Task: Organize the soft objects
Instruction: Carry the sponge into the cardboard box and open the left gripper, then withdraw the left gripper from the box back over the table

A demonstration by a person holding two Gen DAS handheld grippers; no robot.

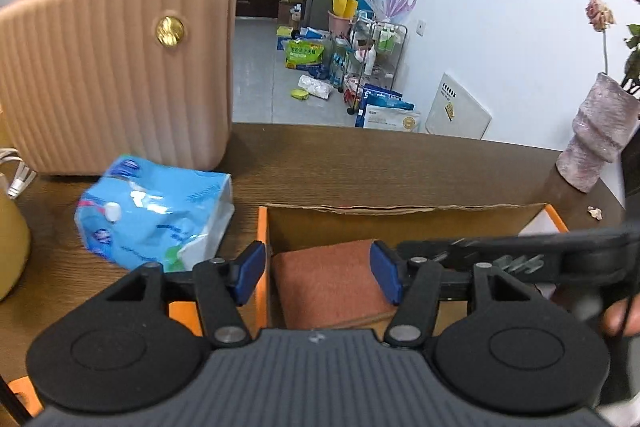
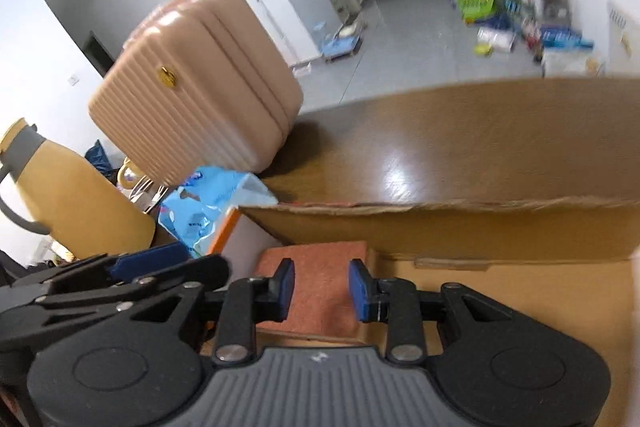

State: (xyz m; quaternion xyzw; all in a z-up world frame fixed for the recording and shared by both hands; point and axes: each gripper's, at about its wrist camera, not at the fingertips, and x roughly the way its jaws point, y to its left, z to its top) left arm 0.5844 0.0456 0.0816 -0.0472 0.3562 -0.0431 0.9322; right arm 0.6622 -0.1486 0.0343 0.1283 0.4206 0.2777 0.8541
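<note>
Hovering over the cardboard box (image 1: 404,223), both grippers are pointing down into it. The folded rust-red towel (image 1: 328,283) is lying flat on the box floor, against the box's left wall. The left gripper (image 1: 319,275) is standing with its jaws fairly wide, blue pads clear of the towel on either side, gripping nothing. The right gripper (image 2: 322,289) is sitting narrower, its pads also apart, towel showing in the gap below; whether they are touching the cloth I cannot tell. A blue tissue pack (image 1: 156,215) is lying on the table (image 1: 400,163) just left of the box. A pink suitcase (image 1: 116,67) is standing behind the box to its left, a vase (image 1: 600,139) behind its right corner, and a yellow jug (image 2: 76,195) further left of the box.
</note>
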